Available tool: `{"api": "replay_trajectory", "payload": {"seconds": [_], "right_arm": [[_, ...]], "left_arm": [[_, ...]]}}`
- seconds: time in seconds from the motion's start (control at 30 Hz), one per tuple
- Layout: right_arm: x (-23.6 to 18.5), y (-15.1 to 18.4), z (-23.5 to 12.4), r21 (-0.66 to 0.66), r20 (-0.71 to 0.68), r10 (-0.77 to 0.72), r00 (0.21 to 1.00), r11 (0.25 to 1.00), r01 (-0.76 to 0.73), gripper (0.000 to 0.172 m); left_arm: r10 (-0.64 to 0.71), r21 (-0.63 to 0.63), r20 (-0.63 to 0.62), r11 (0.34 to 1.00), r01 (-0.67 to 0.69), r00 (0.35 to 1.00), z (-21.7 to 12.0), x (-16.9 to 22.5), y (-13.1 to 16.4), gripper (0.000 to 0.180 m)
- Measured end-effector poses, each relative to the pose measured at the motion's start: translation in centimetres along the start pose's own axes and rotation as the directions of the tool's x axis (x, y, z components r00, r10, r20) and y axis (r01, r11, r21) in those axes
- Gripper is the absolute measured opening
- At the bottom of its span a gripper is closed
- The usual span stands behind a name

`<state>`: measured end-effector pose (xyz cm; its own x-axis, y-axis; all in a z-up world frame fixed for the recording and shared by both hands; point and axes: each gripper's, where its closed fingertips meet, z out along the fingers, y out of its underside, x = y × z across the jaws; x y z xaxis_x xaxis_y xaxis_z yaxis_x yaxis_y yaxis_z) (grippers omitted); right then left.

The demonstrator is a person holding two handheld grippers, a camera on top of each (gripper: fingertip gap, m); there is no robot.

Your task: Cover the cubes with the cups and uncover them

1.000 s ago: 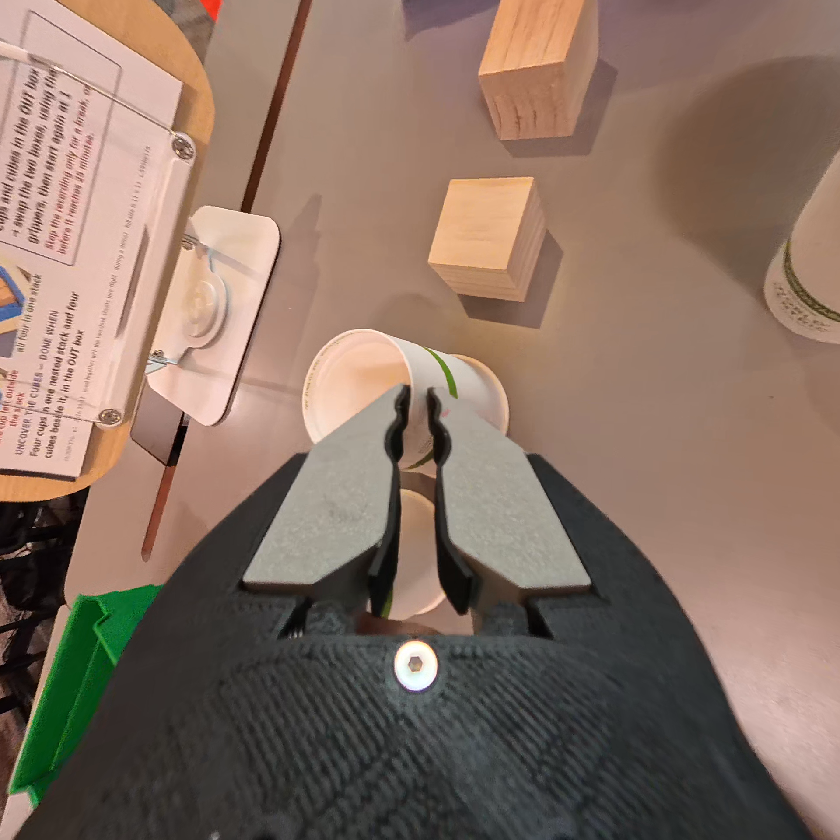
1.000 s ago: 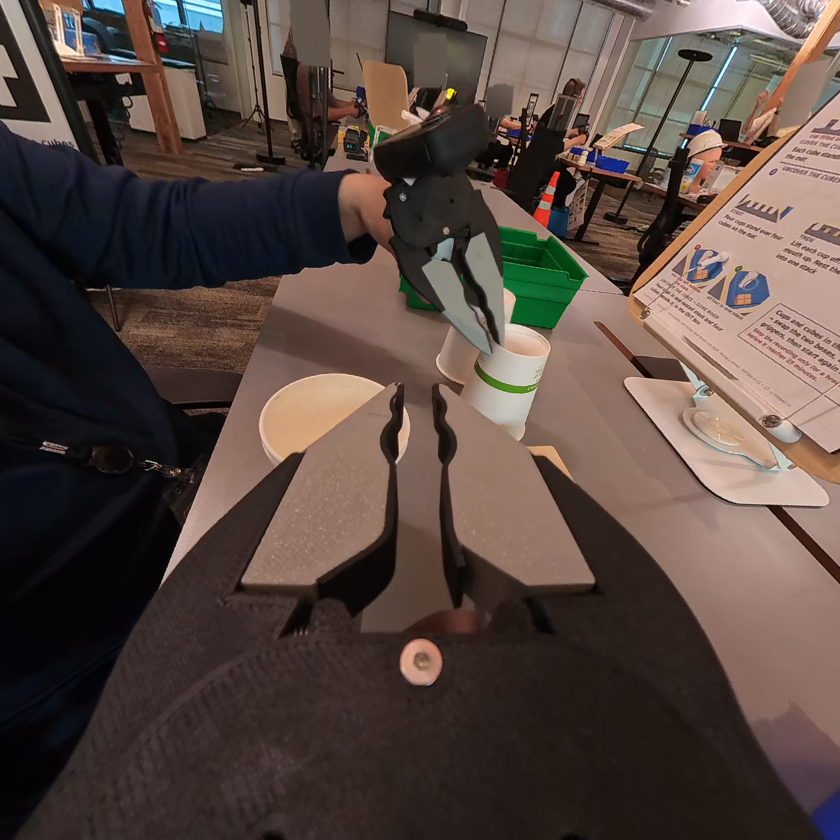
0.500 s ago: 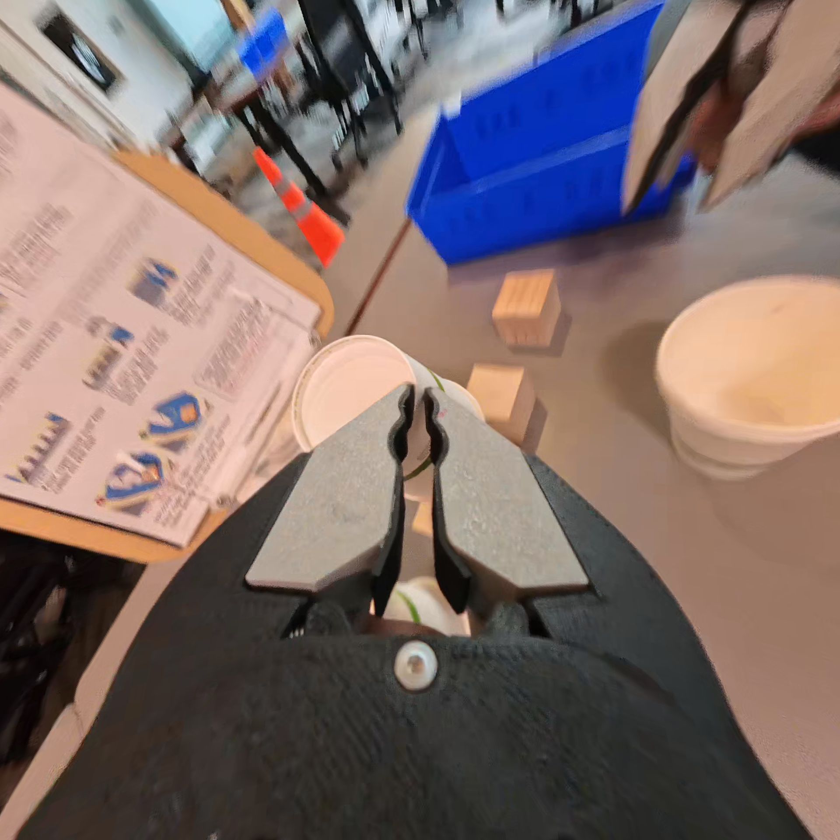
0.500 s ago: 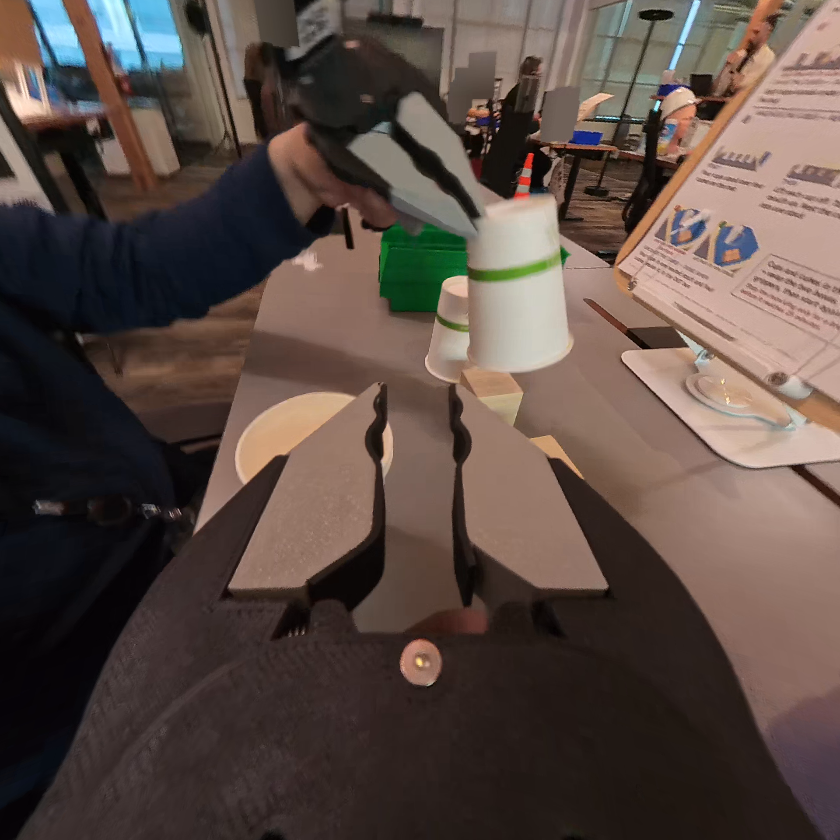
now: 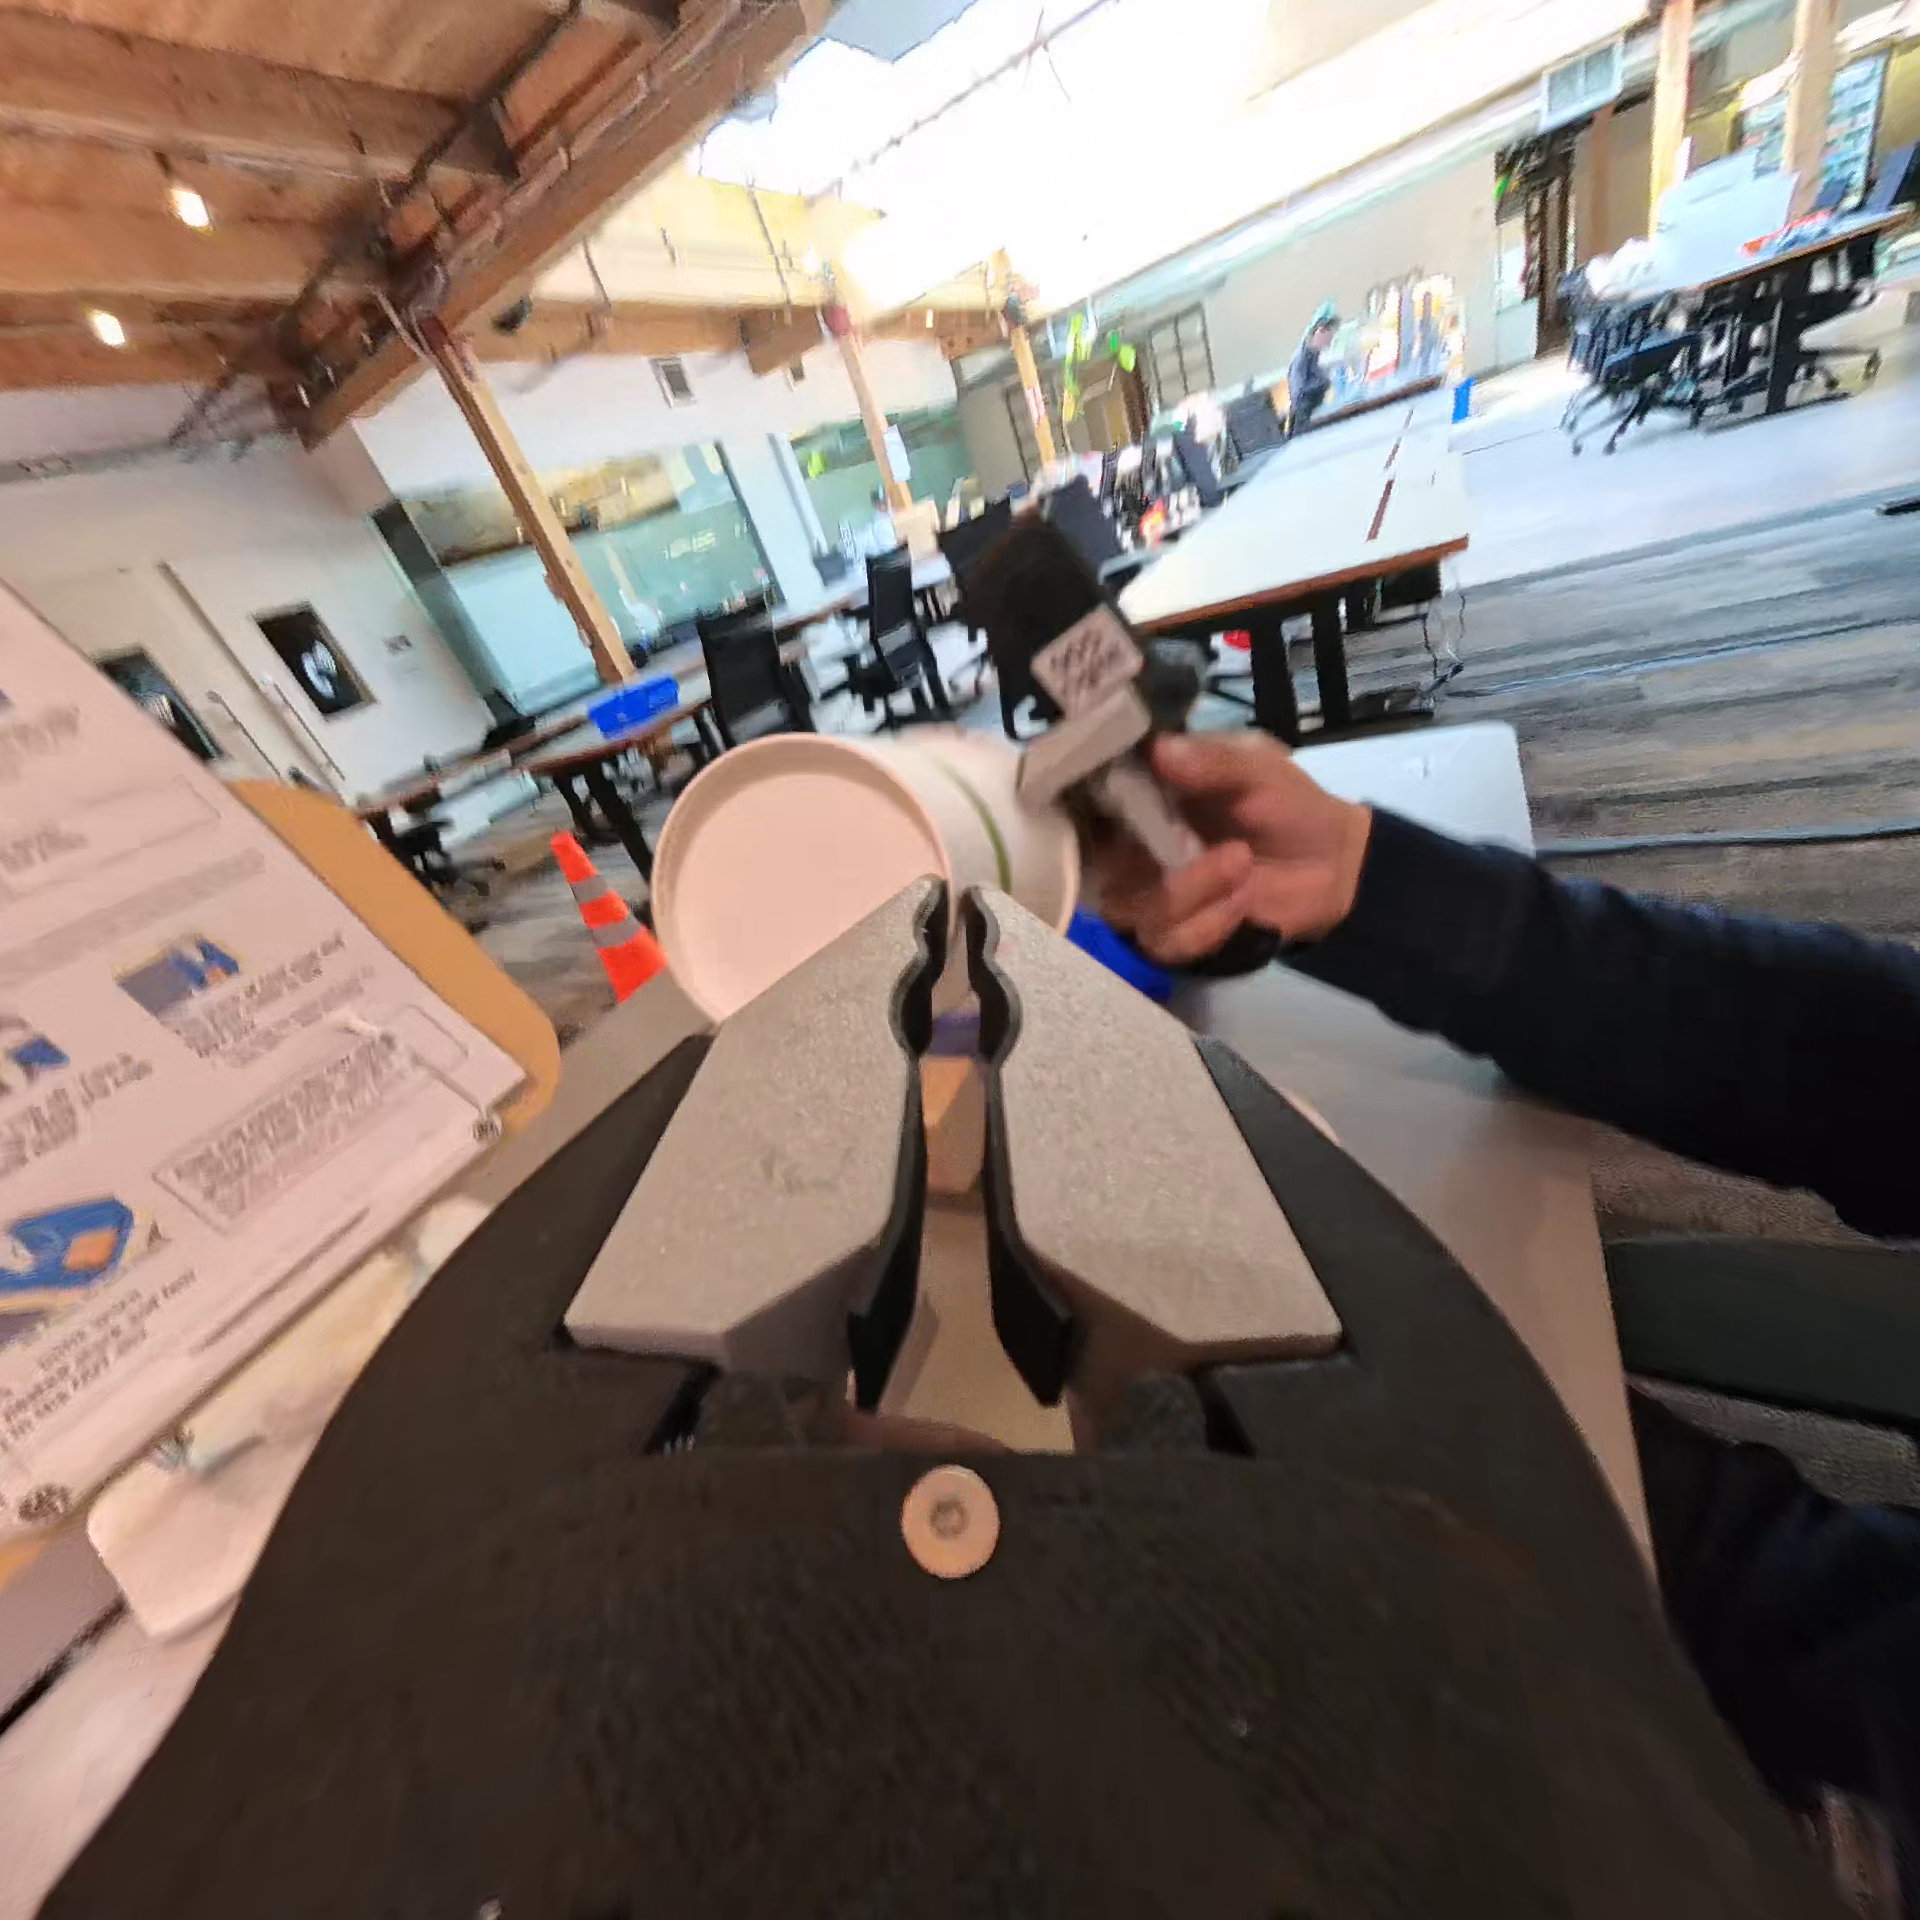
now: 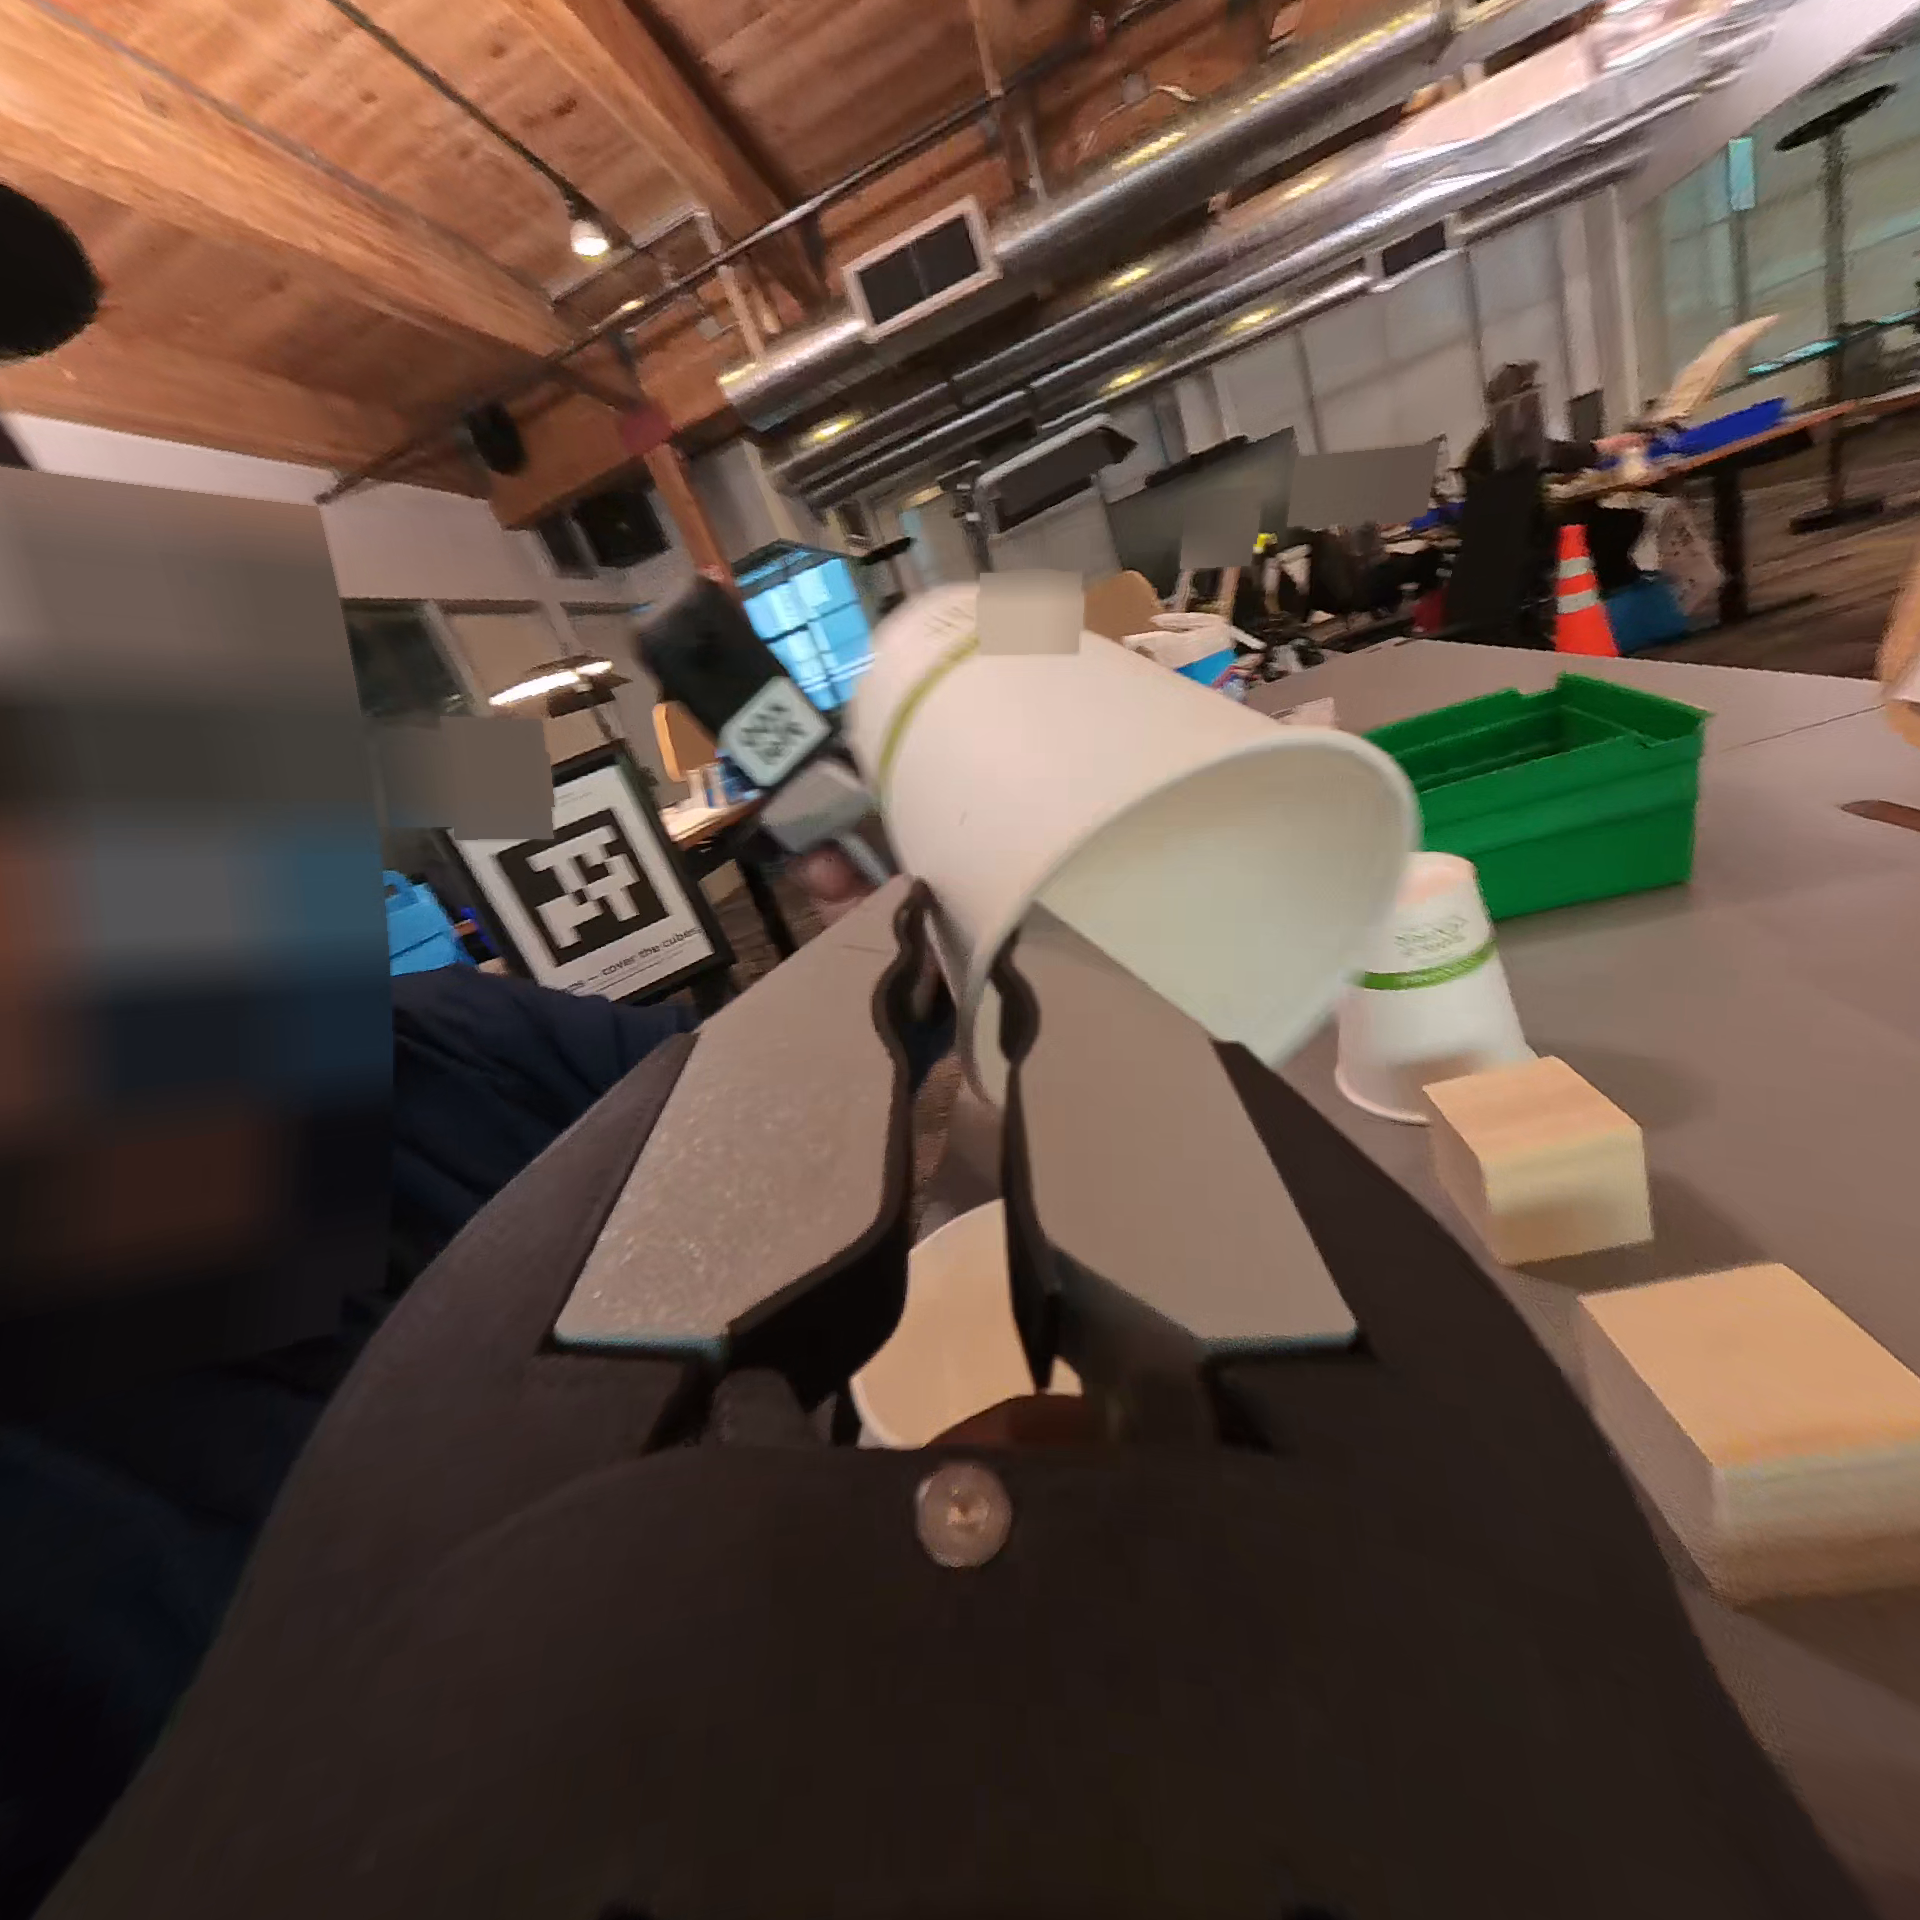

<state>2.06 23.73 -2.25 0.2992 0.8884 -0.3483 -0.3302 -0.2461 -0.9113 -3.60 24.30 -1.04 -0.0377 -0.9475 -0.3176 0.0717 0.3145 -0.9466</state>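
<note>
Grey table below, both tools pinch one white cup.

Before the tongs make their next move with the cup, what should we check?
1. Left tongs pinch the white cup's bottom edge: ok.
2. Right tongs straddle its rim, one finger inside, one outside: ok.
3. Right tongs pressing on the rim: cannot tell, it is blurred.
4. Cup is off the table, tipped sideways: ok.
5. Mouth-up cup stands below the right tongs: ok.
</note>
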Motion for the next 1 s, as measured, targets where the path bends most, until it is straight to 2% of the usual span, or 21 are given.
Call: {"api": "replay_trajectory", "payload": {"seconds": [0.03, 0.1, 0.13, 0.2, 0.23, 0.27, 0.33, 0.47, 0.57, 0.67, 0.83, 0.93, 1.0], "right_arm": [[-0.9, -0.3, -0.1, -0.002, 0.036, -0.008, 0.999, 1.0, 0.008, 0.012], [-1.4, -1.2, -0.6, -0.028, -0.038, -0.085, 0.996, 0.996, 0.084, 0.002], [-1.9, -1.3, -0.9, -0.082, -0.078, -0.145, 0.986, 0.987, 0.139, 0.0], [-3.2, -1.2, -1.2, -0.235, -0.132, -0.267, 0.955, 0.944, 0.232, 0.0], [-4.0, -0.9, -1.0, -0.325, -0.14, -0.319, 0.937, 0.909, 0.26, 0.0], [-4.6, -0.5, -0.8, -0.416, -0.149, -0.367, 0.918, 0.866, 0.278, 0.0], [-5.3, 0.5, -0.3, -0.597, -0.156, -0.465, 0.871, 0.747, 0.291, 0.0], [-5.9, 3.6, -0.2, -0.849, -0.114, -0.555, 0.824, 0.485, 0.209, 0.0], [-5.8, 5.3, -0.9, -0.925, -0.106, -0.568, 0.816, 0.357, 0.128, 0.0], [-5.5, 6.8, -1.2, -0.952, -0.089, -0.549, 0.831, 0.292, 0.09, 0.0], [-4.0, 9.8, -2.0, -0.987, -0.049, -0.512, 0.857, 0.158, 0.038, 0.0], [-3.2, 11.2, -2.0, -0.991, -0.031, -0.504, 0.863, 0.127, 0.038, 0.0], [-3.0, 11.7, -1.8, -0.991, -0.022, -0.494, 0.869, 0.126, 0.047, 0.0]], "left_arm": [[-0.019, -0.048, 0.003, 0.999, 0.019, 1.0, -0.3, -0.3, 1.2, 0.0], [-0.042, -0.104, 0.039, 0.994, 0.046, 0.998, -1.8, -1.9, 2.8, 0.012], [-0.057, -0.136, 0.058, 0.989, 0.065, 0.997, -3.1, -3.0, 3.4, 0.014], [-0.075, -0.269, 0.092, 0.958, 0.097, 0.993, -5.9, -5.4, 5.8, 0.018], [-0.03, -0.348, 0.165, 0.934, 0.087, 0.986, -7.3, -7.6, 7.4, 0.018], [0.033, -0.421, 0.224, 0.904, 0.067, 0.974, -8.6, -9.6, 9.0, 0.018], [0.076, -0.543, 0.248, 0.837, 0.074, 0.966, -10.2, -11.6, 12.3, 0.019], [0.13, -0.688, 0.198, 0.724, 0.044, 0.972, -10.7, -12.5, 17.1, 0.024], [0.207, -0.755, 0.162, 0.655, -0.014, 0.965, -10.6, -13.0, 18.9, 0.013], [0.245, -0.786, 0.15, 0.618, -0.035, 0.958, -10.6, -13.5, 19.8, 0.004], [0.236, -0.783, 0.156, 0.622, -0.026, 0.959, -10.4, -13.6, 19.9, 0.009], [0.218, -0.753, 0.166, 0.657, -0.019, 0.962, -10.3, -13.6, 18.7, 0.025], [0.205, -0.747, 0.178, 0.665, -0.004, 0.962, -10.4, -13.8, 18.2, 0.027]]}}
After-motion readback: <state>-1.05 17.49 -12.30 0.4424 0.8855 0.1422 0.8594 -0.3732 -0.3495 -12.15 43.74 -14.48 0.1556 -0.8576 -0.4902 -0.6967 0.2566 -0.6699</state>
